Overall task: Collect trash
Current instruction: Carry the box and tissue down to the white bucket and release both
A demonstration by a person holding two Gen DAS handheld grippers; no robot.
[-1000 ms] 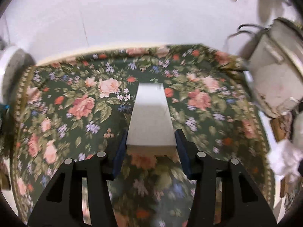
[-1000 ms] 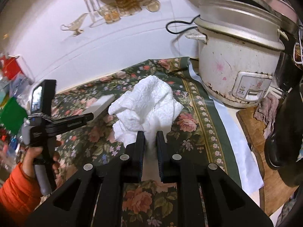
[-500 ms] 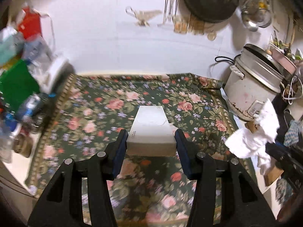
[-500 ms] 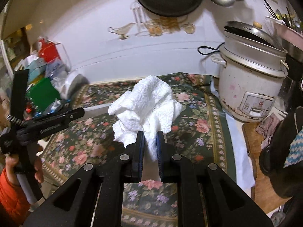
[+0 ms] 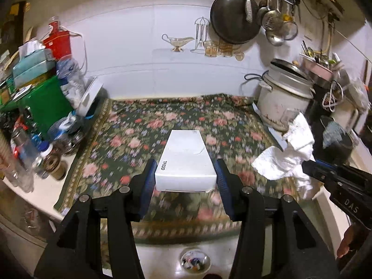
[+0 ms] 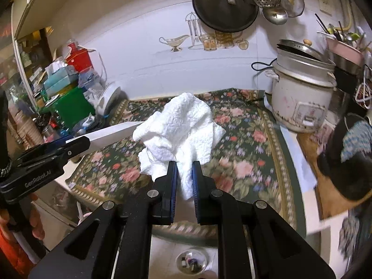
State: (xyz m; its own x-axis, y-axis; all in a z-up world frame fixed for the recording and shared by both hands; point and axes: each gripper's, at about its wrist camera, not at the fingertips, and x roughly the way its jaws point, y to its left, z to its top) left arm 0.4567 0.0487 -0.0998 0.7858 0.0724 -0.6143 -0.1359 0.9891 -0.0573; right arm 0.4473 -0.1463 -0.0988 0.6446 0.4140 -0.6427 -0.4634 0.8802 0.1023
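Left gripper (image 5: 184, 179): clamped on a white box (image 5: 186, 160), its blue pads pressed against the two long sides near the box's near end. The gripper also shows in the right wrist view, at 9 o'clock.
White box: long and flat, held in the air above the flowered cloth (image 5: 130, 139), pointing away toward 12 o'clock in the left wrist view. Small dark lettering runs along its left edge.
Right gripper (image 6: 184, 179): closed tight on a crumpled paper towel (image 6: 179, 134), with only a thin fold of towel between the pads. It enters the left wrist view from 4 o'clock.
Paper towel: white, bunched, billowing up and out from the fingertips toward 12 o'clock, lifted clear of the cloth. In the left wrist view it hangs at 3 o'clock, in front of the rice cooker (image 5: 284, 102).
Flowered cloth: dark green with pink roses, covering the countertop below both grippers.
Rice cooker: white, at 2 o'clock on the counter, just off the cloth's right edge.
Pan (image 6: 224, 4): black, hanging on the wall at 1 o'clock, ladles and strainers beside it.
Clutter: green box (image 5: 44, 107), red bag, tissue boxes and bottles piled at 9 to 10 o'clock.
Hand (image 6: 34, 220): wrapped on the left gripper's handle at 8 o'clock, with an orange sleeve below.
Small bowl (image 5: 194, 261): at 6 o'clock on the floor, holding small bits too blurred to name.
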